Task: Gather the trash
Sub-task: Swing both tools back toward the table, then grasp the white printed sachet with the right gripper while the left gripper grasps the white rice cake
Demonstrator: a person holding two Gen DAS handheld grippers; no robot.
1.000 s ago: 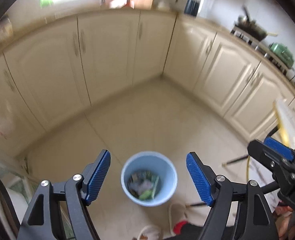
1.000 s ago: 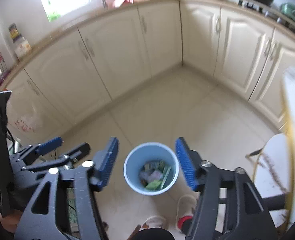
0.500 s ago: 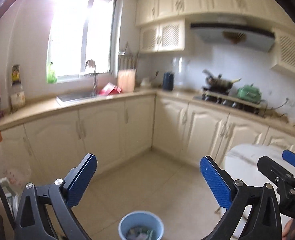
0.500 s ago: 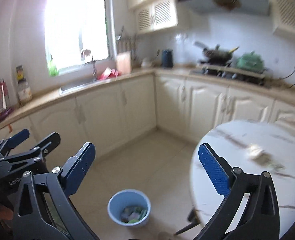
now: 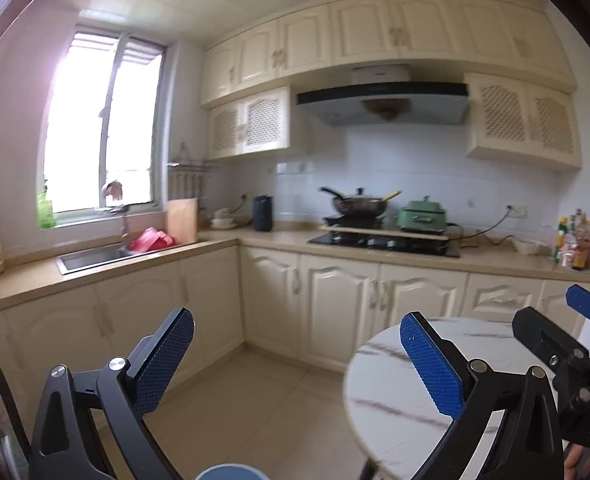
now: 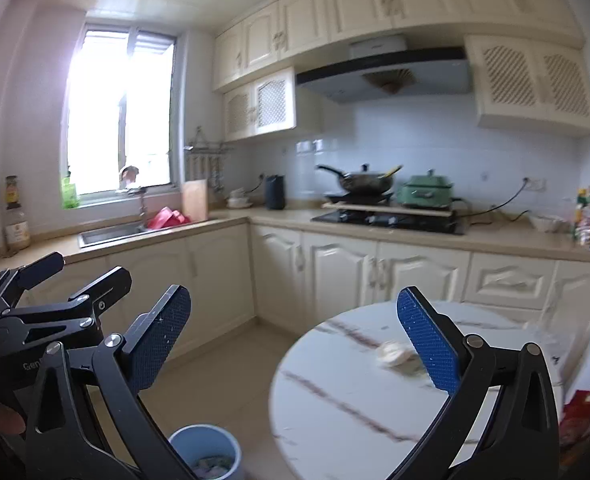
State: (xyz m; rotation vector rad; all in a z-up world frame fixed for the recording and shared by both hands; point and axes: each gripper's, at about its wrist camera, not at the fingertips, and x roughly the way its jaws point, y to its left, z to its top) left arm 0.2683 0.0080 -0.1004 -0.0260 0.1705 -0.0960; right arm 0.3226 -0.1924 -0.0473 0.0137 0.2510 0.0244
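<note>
Both views up: marble table, kitchen.

White round table carries dark marble veins; the bin is light blue; cream cabinets; a green pot.

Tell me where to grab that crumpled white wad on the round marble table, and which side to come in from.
Take the crumpled white wad across its raised middle, coming down from above with the right gripper, whose fingers stand wide open and empty right beside it. It looks like a low, soft lump lying on the table, so a side approach would likely just push it. Blur hides its exact shape.
</note>
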